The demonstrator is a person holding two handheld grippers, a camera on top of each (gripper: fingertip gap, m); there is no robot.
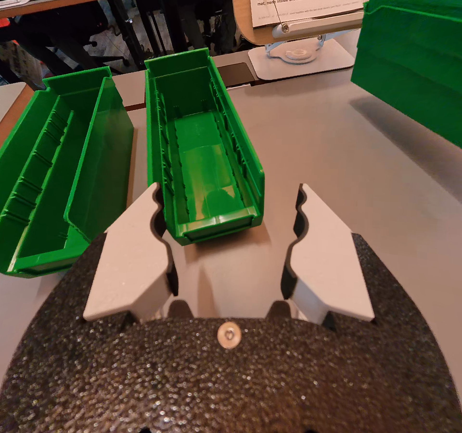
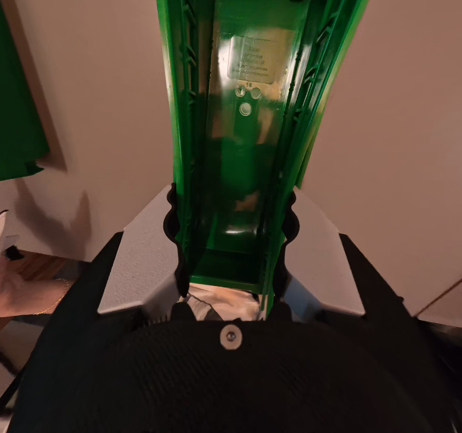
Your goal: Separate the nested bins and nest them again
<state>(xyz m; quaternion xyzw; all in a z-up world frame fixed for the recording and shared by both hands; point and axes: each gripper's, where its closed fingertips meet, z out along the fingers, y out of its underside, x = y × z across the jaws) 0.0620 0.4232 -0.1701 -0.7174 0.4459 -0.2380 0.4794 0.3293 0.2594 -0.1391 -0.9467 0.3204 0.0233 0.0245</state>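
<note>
The left gripper (image 1: 228,241) hovers with its jaws released and empty, directly in front of the short near end of a long, narrow, green plastic bin (image 1: 203,151) that stands open side up on the grey tabletop (image 1: 325,171); this centre bin serves as the landmark. To its left, just beside it and parallel, stands a second green plastic bin (image 1: 60,171), also on its own. To its right and higher in the left wrist view, a green stack of bins (image 1: 412,58) hangs above the tabletop; stepped rims indicate more than one bin in it, but the count cannot be confirmed. The right gripper (image 2: 231,236) has its jaws clenched across the end of that lifted stack (image 2: 250,121), one finger against each long side wall. Behind the centre bin, an instruction sheet on a stand (image 1: 300,1) faces the work area. Judged from this layout, the separation step is in hand: two bins are out, and the remainder is still nested. The next move likely calls for the left gripper to grasp the outer bin of the stack so that the two grippers can pull the shells apart along their length.
</note>
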